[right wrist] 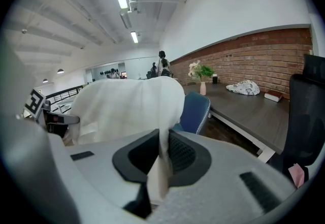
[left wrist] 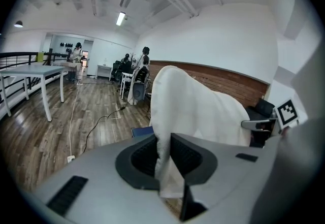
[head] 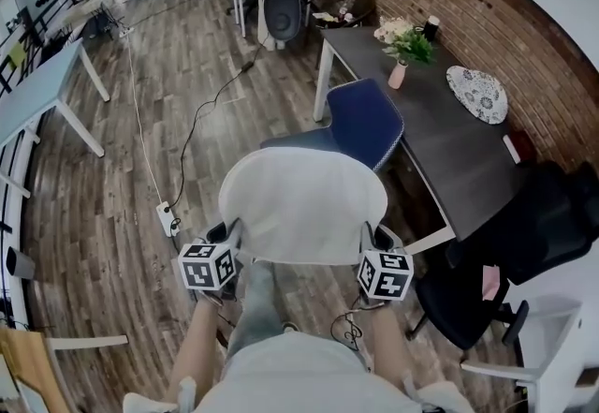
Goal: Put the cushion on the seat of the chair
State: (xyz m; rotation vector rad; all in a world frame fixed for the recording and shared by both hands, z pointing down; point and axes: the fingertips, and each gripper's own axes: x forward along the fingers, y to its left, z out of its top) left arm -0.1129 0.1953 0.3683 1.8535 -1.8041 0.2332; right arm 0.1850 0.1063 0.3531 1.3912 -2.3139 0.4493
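White round fabric cushion [head: 304, 205] hangs in the air before me, its left edge pinched by my left hand-held gripper [left wrist: 163, 149] and its right edge by my right hand-held gripper [right wrist: 163, 152], near the blue upholstered chair [head: 367, 125] standing at the dark bench [head: 440, 154].

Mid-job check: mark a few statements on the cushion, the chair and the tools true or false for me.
1. The left tool and the right tool are both clamped on the white cushion. True.
2. The cushion lies on the seat of the blue chair. False: it hangs between the tools, with the chair beyond it.
3. The chair stands beside the dark table. True.
4. The table is bare. False: a vase of flowers stands on it.
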